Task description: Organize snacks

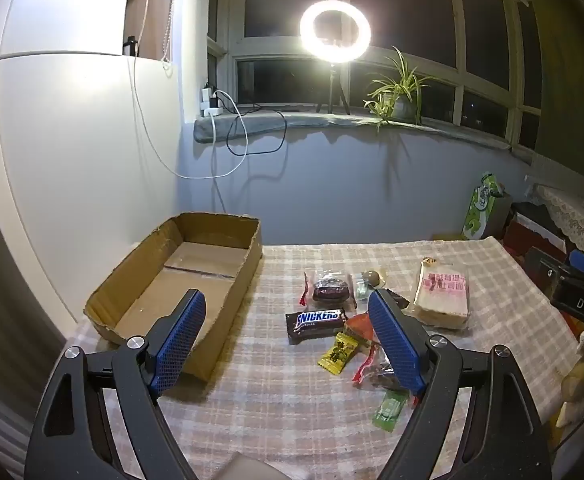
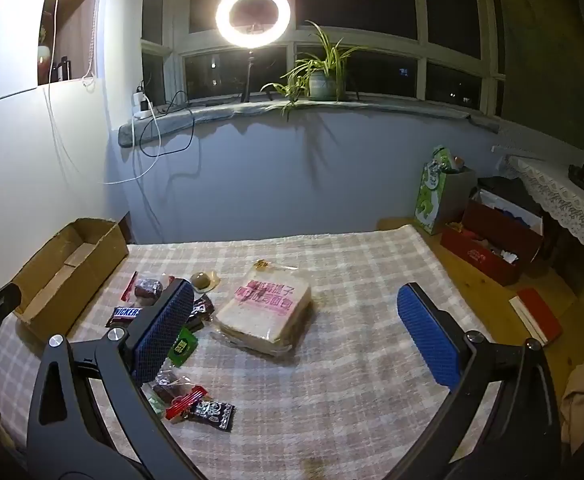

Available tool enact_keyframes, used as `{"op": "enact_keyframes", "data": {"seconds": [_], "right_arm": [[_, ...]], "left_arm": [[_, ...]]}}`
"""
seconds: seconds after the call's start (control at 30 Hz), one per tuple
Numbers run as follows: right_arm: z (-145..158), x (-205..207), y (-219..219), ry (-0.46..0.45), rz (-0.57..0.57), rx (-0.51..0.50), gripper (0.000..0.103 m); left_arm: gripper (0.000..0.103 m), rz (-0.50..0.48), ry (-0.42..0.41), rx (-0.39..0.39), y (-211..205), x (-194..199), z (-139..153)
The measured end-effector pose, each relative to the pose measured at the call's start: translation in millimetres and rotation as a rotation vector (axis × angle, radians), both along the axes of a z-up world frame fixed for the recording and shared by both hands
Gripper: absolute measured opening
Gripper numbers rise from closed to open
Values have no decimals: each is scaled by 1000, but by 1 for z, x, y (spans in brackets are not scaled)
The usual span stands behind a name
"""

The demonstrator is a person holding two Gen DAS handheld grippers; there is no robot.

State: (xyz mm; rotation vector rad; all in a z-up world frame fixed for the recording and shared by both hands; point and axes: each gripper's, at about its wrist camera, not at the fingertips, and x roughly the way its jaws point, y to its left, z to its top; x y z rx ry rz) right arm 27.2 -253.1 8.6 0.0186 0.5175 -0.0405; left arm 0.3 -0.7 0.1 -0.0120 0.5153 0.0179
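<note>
An empty cardboard box (image 1: 179, 280) (image 2: 67, 264) sits at the left end of the checked tablecloth (image 1: 275, 400) (image 2: 352, 360). Beside it lie several snacks: a Snickers bar (image 1: 318, 322) (image 2: 125, 314), a yellow candy (image 1: 338, 354), a green packet (image 1: 390, 410) (image 2: 183, 347), a dark wrapped sweet (image 1: 330, 290) (image 2: 147, 289), a black-and-white packet (image 2: 211, 412) and a bagged loaf of sliced bread (image 1: 442, 296) (image 2: 265, 310). My left gripper (image 1: 287, 300) hangs open above the Snickers, holding nothing. My right gripper (image 2: 296, 296) hangs open with the bread between its fingers' line of sight, untouched.
A wall runs behind the table, with a windowsill holding a ring light (image 1: 335, 32) (image 2: 253, 15) and a potted plant (image 1: 400, 94) (image 2: 320, 72). Red boxes (image 2: 492, 248) and a green bag (image 2: 432, 196) stand on the floor at the right.
</note>
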Motion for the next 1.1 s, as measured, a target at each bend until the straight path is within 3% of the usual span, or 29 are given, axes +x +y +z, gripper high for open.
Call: {"op": "enact_keyframes", "data": {"seconds": [1.1], "right_arm": [[8, 1, 3, -10, 10, -55, 103]], "left_arm": [[84, -13, -11, -18, -4, 2, 3]]}}
